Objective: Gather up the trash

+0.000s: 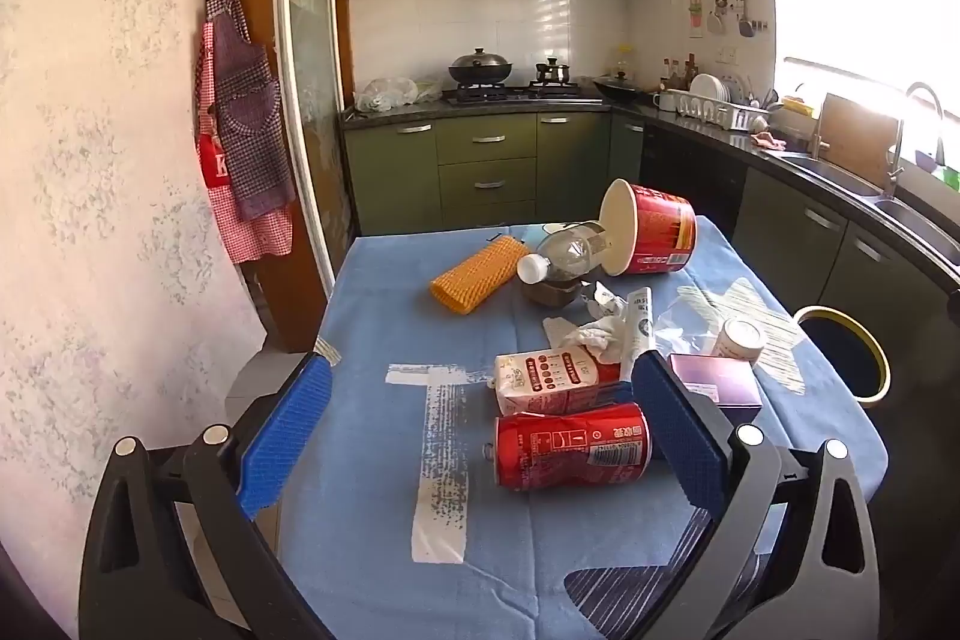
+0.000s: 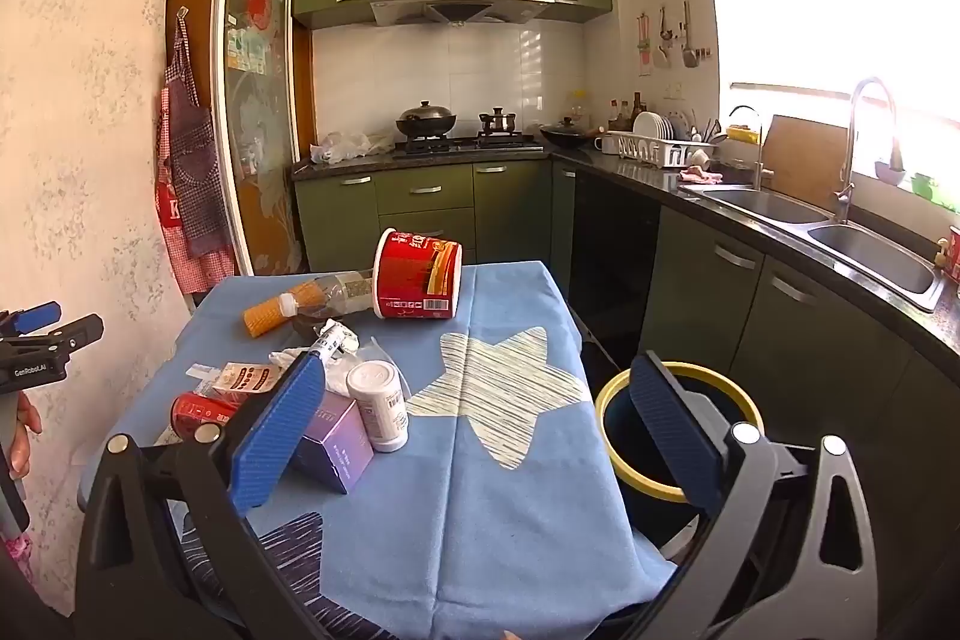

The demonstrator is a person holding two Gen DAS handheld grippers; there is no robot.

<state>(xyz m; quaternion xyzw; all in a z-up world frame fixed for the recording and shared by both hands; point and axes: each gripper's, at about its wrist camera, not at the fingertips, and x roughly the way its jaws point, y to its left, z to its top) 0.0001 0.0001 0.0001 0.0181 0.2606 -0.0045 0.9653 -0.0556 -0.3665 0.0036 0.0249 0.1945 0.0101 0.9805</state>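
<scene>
Since both grippers hang wide open and empty over the counter (image 2: 480, 550), nothing is picked yet. My left gripper (image 1: 480, 430) frames the red can (image 1: 570, 451), so I take that as first target. My right gripper (image 2: 480, 430) sits over bare cloth between the purple box (image 2: 333, 439) and the bin (image 2: 606, 400), which stands off the counter's right edge.

Can lies on its side near the front of the counter, dented, long axis running left-right in the left view, top end pointing left. Milk carton (image 1: 546, 379) lies touching it behind, roughly parallel.

Plan, my judgement: the pads line up with the can's ends, so closing now pinches it lengthwise, slippery. Better to roll the wrist so the pads meet the curved sides across the axis, come down, close gently, avoid dragging the carton.
</scene>
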